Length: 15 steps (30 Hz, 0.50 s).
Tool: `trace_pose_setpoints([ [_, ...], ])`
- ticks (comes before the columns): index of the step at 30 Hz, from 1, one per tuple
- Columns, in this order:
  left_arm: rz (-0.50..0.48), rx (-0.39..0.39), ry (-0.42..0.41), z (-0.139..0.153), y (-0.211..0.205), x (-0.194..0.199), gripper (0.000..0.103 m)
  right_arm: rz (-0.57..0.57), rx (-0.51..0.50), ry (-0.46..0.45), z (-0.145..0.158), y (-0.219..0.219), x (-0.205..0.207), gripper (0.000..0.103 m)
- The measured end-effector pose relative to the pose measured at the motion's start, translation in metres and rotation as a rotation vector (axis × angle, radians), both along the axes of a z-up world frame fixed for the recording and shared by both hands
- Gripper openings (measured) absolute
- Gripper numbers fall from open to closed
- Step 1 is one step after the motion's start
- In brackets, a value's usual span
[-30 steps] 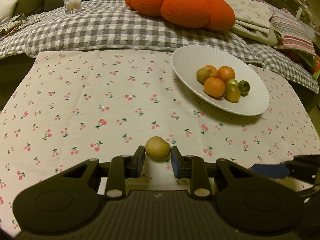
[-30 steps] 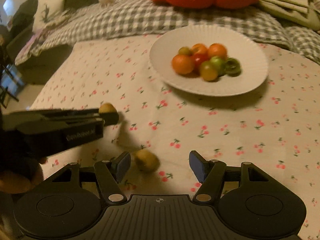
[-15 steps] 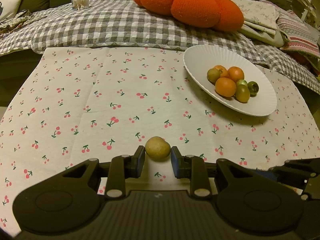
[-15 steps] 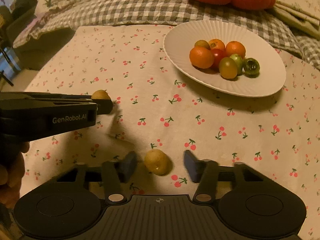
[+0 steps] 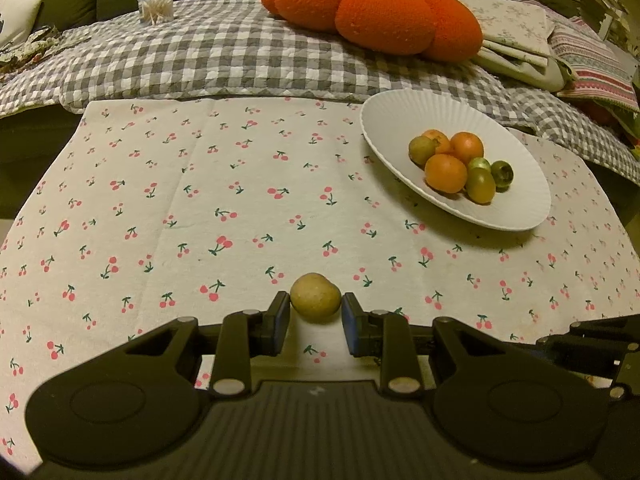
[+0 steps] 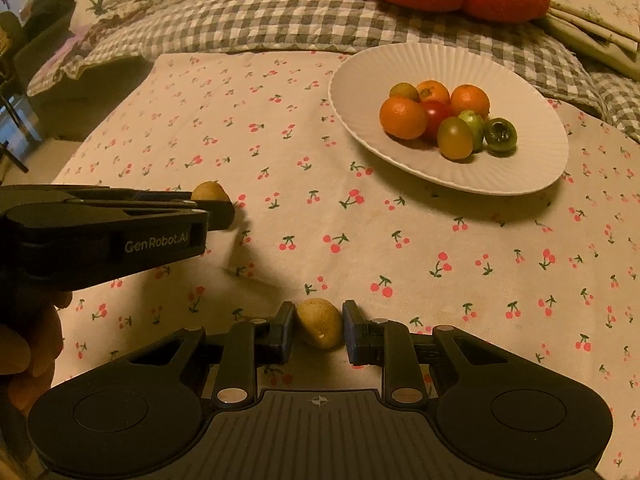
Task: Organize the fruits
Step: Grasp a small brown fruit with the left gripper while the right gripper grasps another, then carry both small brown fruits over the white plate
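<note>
My left gripper (image 5: 315,312) is shut on a small yellow-brown fruit (image 5: 315,298) and holds it above the cherry-print cloth. It shows from the side in the right wrist view (image 6: 216,210), with its fruit (image 6: 208,191) at the tip. My right gripper (image 6: 319,326) is shut on a second yellow-brown fruit (image 6: 320,327) low over the cloth. A white ribbed plate (image 5: 400,116) at the right holds several orange, green and red fruits (image 5: 446,172); it also shows in the right wrist view (image 6: 532,160).
A grey checked blanket (image 5: 224,60) lies behind the table with an orange pumpkin cushion (image 5: 376,12) on it. A clear box of cotton swabs (image 5: 156,4) stands at the back left. Folded cloths (image 5: 520,36) lie at the back right.
My right gripper closed from wide open onto the fruit on the cloth. My left gripper rose a little with its fruit and the plate now sits farther right in its view.
</note>
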<state>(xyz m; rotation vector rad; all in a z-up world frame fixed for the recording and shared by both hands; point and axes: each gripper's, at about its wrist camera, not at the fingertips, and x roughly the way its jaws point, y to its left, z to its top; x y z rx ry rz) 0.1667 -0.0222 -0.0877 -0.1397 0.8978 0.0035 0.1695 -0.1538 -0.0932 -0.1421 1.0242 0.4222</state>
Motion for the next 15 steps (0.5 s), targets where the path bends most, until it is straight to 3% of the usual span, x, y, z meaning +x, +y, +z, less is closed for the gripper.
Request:
trace_pose_setpoints([
  [15, -0.008, -0.006, -0.027, 0.009, -0.001, -0.002, 0.026, -0.052, 0.047, -0.004, 0.012, -0.014, 0.009, 0.023],
])
